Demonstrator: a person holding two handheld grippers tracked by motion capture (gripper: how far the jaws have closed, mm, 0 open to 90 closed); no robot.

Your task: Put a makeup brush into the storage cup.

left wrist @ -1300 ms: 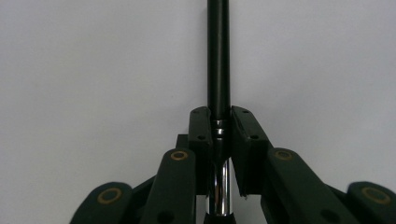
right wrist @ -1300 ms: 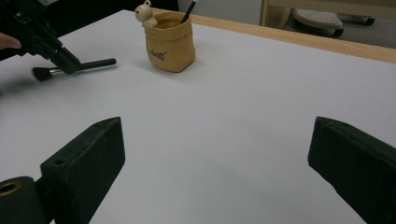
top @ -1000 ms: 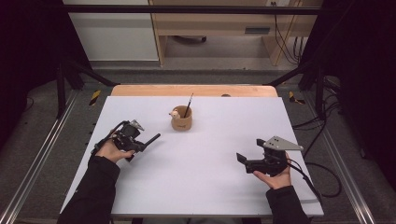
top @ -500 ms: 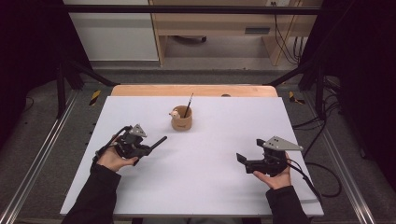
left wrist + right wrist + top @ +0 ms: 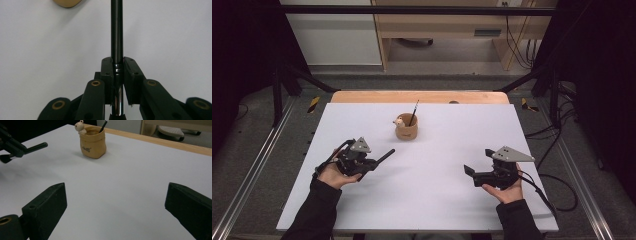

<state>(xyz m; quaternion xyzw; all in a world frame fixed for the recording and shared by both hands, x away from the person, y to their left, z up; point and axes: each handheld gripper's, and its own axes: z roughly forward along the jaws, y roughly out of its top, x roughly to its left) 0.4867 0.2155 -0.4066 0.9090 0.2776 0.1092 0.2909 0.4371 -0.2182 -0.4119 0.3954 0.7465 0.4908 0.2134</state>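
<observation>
High view: left tool point(image 5: 377, 159) at lower left of the white surface point(image 5: 437, 210) clamped a black pen point(image 5: 384, 155); tan cup point(image 5: 406, 128) stood upper centre, holding another pen point(image 5: 414, 112).
Left gripper view: jaws pinched the pen point(image 5: 116, 30).
Right gripper view: right tool point(image 5: 115, 205) spread wide, empty.
Progress: pen seemingly still to reach the cup point(image 5: 92, 142).
</observation>
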